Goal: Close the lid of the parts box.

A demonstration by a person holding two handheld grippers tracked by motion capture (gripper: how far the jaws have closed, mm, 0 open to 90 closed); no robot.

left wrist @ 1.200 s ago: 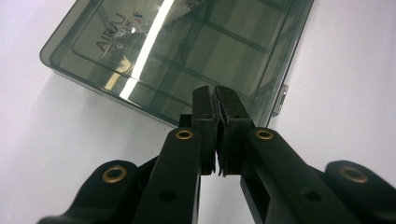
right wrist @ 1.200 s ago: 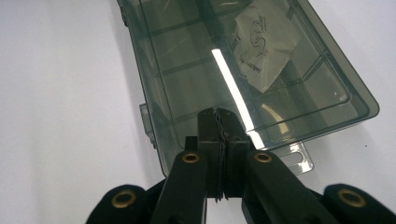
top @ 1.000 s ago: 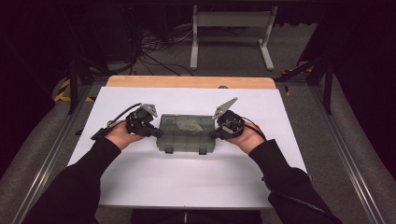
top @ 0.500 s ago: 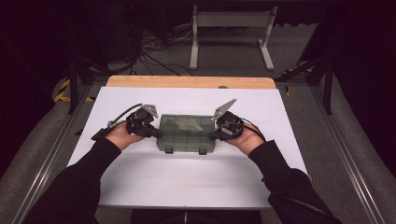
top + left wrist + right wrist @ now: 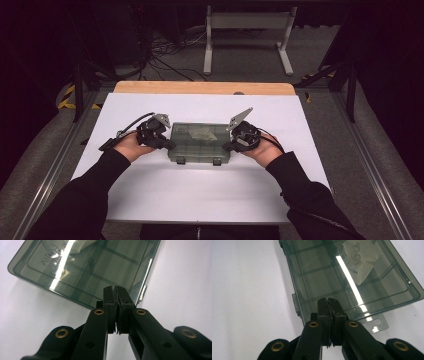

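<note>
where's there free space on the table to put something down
The white table top is bare in a wide strip between the smoky clear plastic compartment box and the near edge, and in a band behind the box up to the wooden strip. The middle is crowded: the left tongs and right tongs flank the box's ends.

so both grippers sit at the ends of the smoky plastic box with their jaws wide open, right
Not quite. Both grippers, left and right, do sit at the ends of the smoky plastic box, but their jaws are shut, pads pressed together, as each gripper view shows.
</note>
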